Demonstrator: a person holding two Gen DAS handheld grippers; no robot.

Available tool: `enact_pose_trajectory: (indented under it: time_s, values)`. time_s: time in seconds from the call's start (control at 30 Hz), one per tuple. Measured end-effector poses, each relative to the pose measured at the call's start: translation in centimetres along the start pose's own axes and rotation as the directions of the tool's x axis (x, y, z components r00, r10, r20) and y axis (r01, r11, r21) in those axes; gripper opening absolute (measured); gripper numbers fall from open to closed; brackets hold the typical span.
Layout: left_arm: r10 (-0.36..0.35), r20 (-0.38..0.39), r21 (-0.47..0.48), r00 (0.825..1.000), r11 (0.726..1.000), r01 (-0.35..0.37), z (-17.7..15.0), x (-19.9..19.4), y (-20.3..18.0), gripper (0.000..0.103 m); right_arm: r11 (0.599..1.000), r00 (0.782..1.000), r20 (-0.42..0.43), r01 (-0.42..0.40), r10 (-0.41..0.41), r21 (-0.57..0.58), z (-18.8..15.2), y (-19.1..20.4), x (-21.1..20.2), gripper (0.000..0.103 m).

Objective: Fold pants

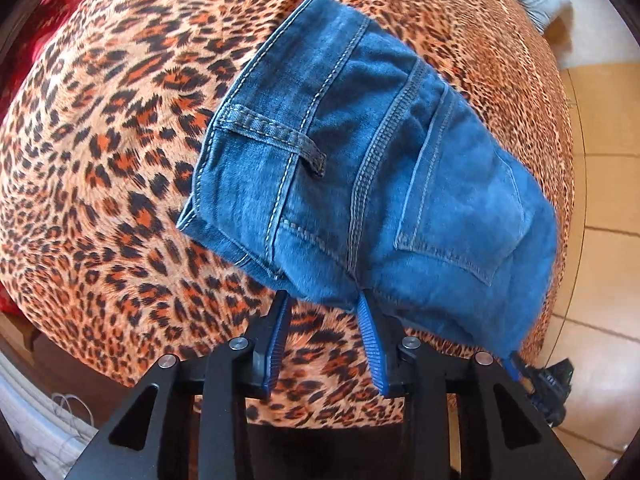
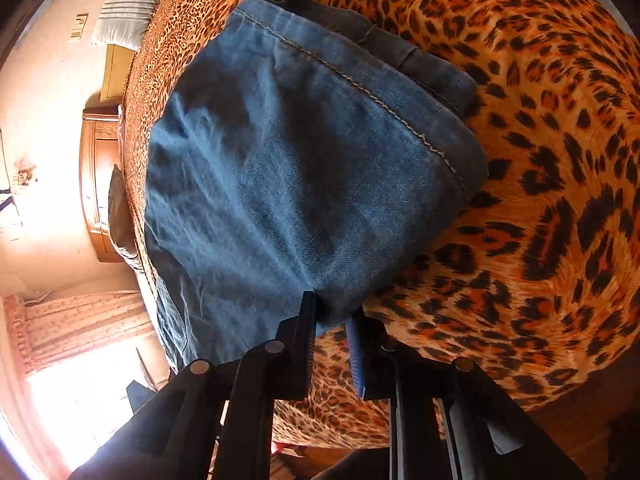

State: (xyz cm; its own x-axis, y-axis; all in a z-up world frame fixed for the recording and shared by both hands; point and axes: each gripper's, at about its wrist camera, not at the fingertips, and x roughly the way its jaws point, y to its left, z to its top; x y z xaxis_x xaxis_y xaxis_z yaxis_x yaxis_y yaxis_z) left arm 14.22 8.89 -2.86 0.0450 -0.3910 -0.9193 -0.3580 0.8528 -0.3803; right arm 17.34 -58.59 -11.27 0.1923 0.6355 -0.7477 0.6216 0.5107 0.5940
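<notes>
A pair of blue denim jeans (image 1: 360,168), folded into a thick bundle, lies on a bed covered with an orange and black leopard-print blanket (image 1: 100,160). In the left wrist view the bundle fills the centre and right of the frame, with a belt loop and a back pocket showing. In the right wrist view the same jeans fill the centre and upper left, plain denim uppermost with a stitched hem along the upper right edge.

The bundle sits close to the side of the bed, with tan floor tiles (image 1: 600,264) at the right of the left wrist frame. It could probably slide or sag off that side if nudged. The stacked layers could also spring open, since neither claw seems to be clamping them.

The left claw (image 1: 324,312), at the lower centre of its frame, has its jaws partly spread. Blanket shows between them, and the tips just meet the near edge of the denim. The right claw (image 2: 332,312) is also partly spread, its tips at the jeans' lower edge, with no cloth clearly pinched.
</notes>
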Motion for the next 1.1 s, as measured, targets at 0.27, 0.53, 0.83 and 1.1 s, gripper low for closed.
enact_pose_trajectory:
  time_s: [0.27,0.53,0.83,1.1]
  values:
    - [-0.012,0.185,0.042,0.983,0.999,0.004,3.6,-8.2,-0.2,0.07,0.959,0.973,0.208,0.149,-0.098,-0.243,3.8,4.7,-7.6,0.055]
    - [0.004,0.062,-0.04,0.998,0.999,-0.001,14.2,-2.9,-0.7,0.071,0.956,0.966,0.236,0.161,-0.103,-0.244,13.1,8.9,-3.6,0.056]
    - [-0.054,-0.031,-0.125,0.998,0.991,0.05,17.6,2.5,-0.2,0.072,0.926,0.946,0.244,0.276,-0.214,-0.256,17.7,10.4,1.1,0.056]
    - [-0.009,0.042,-0.096,0.999,0.995,0.013,15.4,0.4,-1.1,0.029,0.864,0.946,0.248,0.299,-0.211,-0.405,17.2,12.3,1.1,0.005]
